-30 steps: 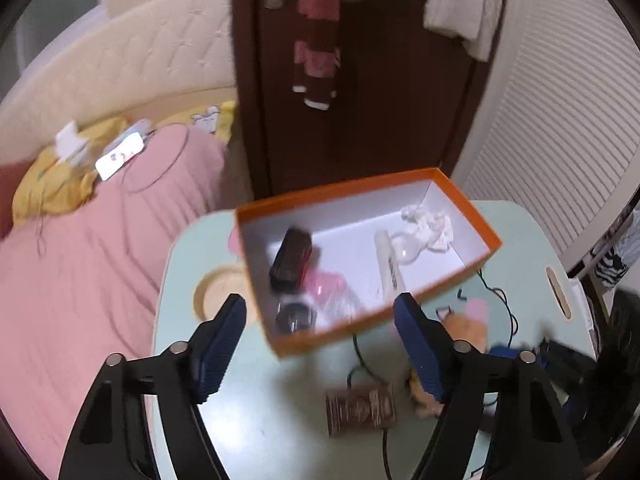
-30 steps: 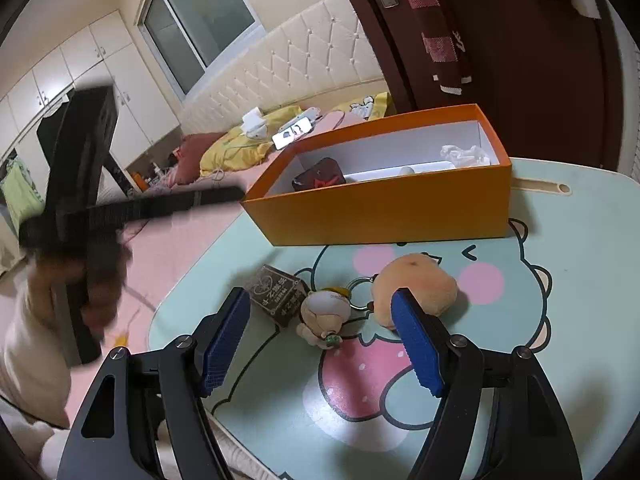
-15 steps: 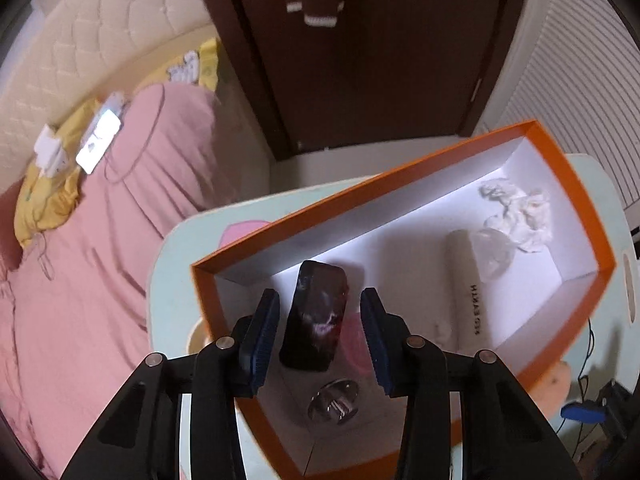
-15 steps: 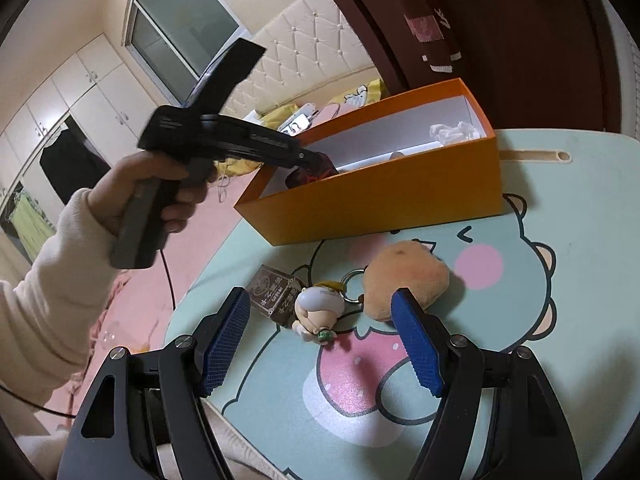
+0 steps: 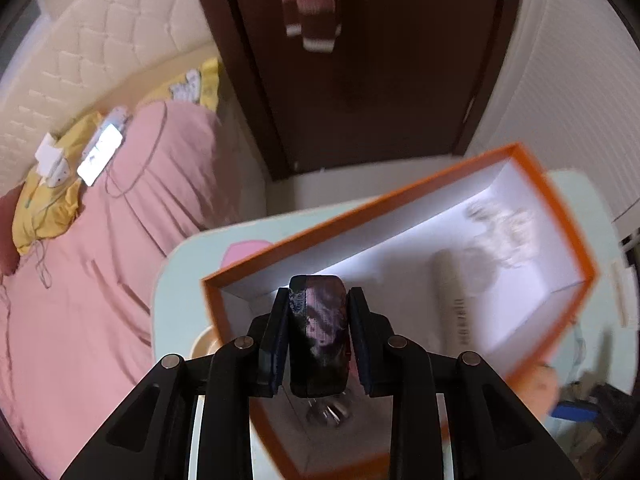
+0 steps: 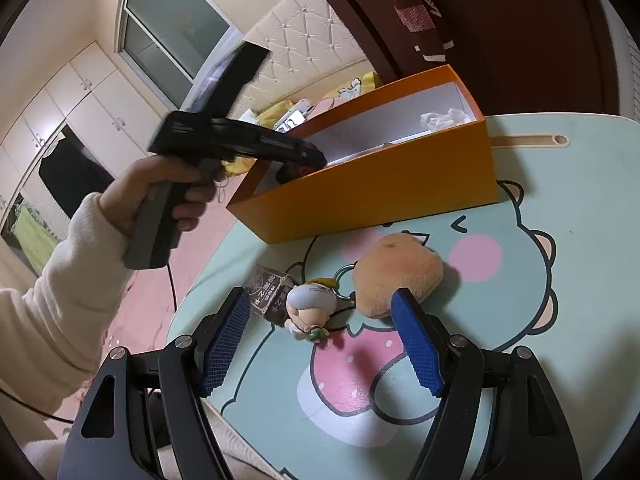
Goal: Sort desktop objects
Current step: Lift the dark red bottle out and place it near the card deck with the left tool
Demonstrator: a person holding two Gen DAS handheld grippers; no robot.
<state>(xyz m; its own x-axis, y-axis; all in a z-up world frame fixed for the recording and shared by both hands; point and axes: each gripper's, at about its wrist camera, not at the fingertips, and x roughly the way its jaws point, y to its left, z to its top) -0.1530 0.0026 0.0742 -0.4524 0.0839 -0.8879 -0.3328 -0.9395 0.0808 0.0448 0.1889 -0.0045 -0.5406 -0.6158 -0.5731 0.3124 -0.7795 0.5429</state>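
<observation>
My left gripper (image 5: 319,320) is shut on a dark glossy case (image 5: 319,332) inside the near corner of the orange box (image 5: 560,216). The white-lined box also holds a white tube (image 5: 452,296), crumpled white paper (image 5: 504,232) and a round shiny thing (image 5: 328,412) below the case. In the right wrist view the left gripper (image 6: 296,156) reaches into the box (image 6: 380,196). My right gripper (image 6: 320,336) is open and empty above a small doll keychain (image 6: 310,306), a tan plush (image 6: 396,272) and a dark packet (image 6: 268,292).
The box stands on a pale green cartoon table (image 6: 560,320). A pink bed (image 5: 100,280) with a phone (image 5: 99,156) lies left of it. A dark door (image 5: 360,80) stands behind. A small beige dish (image 5: 202,344) sits beside the box.
My left gripper has gone down into the box and closed on the dark case. My right gripper has stayed open, shifting slightly over the keychain and plush.
</observation>
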